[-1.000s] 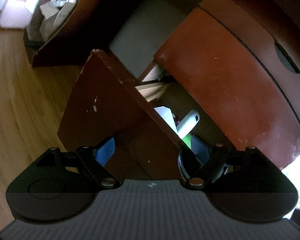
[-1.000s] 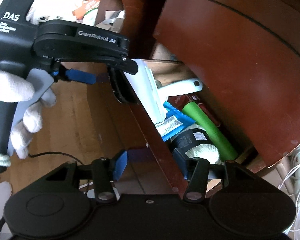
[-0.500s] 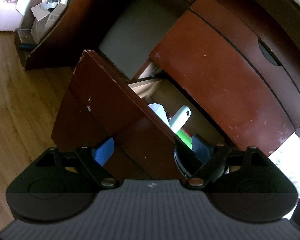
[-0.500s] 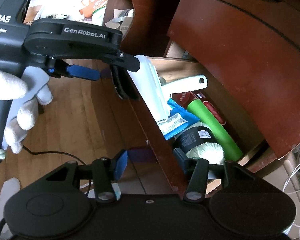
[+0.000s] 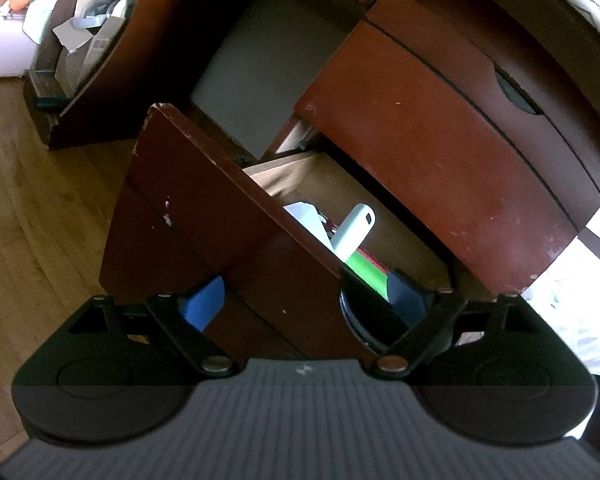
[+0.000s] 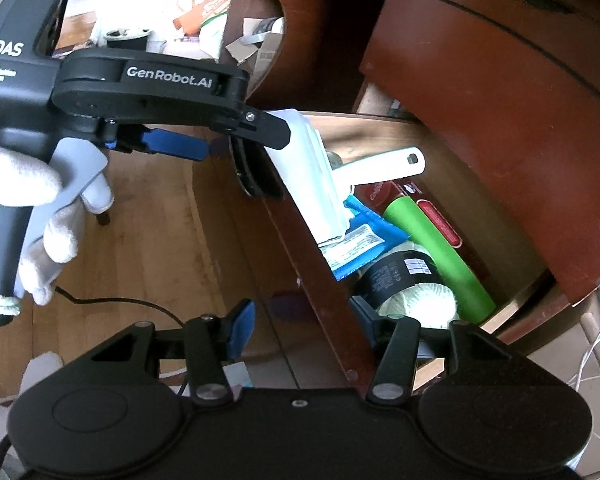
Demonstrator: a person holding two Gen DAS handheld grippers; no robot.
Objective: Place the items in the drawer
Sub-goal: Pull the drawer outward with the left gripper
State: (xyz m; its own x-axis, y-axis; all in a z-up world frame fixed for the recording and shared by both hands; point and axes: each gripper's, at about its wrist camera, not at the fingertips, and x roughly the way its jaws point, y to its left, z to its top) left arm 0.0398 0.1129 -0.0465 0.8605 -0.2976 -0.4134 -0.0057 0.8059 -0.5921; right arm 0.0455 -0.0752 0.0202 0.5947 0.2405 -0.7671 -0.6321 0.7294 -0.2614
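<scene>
On the far left of the right wrist view a white-gloved hand [image 6: 28,208] holds the left gripper [image 6: 236,152], whose fingers [image 6: 172,144] stand wide, one outside and one inside the drawer front [image 6: 300,264], straddling its top edge. A black disc [image 6: 252,172] sits against the inner finger, touching the front's inner face; whether the fingers clamp anything I cannot tell. Below lies the wood floor [image 6: 160,248] with a thin black cable [image 6: 112,302] across it. Moving right, the right gripper [image 6: 304,324] also has its fingers [image 6: 240,328] spread wide across the same drawer front, nearer the camera. Inside the open drawer [image 6: 380,128] a white box [image 6: 312,176] leans against the front, a white handle [image 6: 384,166] pointing right from it. Under these lie a blue packet [image 6: 364,236], a black jar [image 6: 396,276], a green tube [image 6: 436,256] and a red box [image 6: 440,224] along the back. Further right the closed drawer above [image 6: 500,128] overhangs. In the left wrist view the left gripper [image 5: 304,300] shows the same wide straddle, with the white handle [image 5: 354,234] and green tube [image 5: 362,274] just beyond.
</scene>
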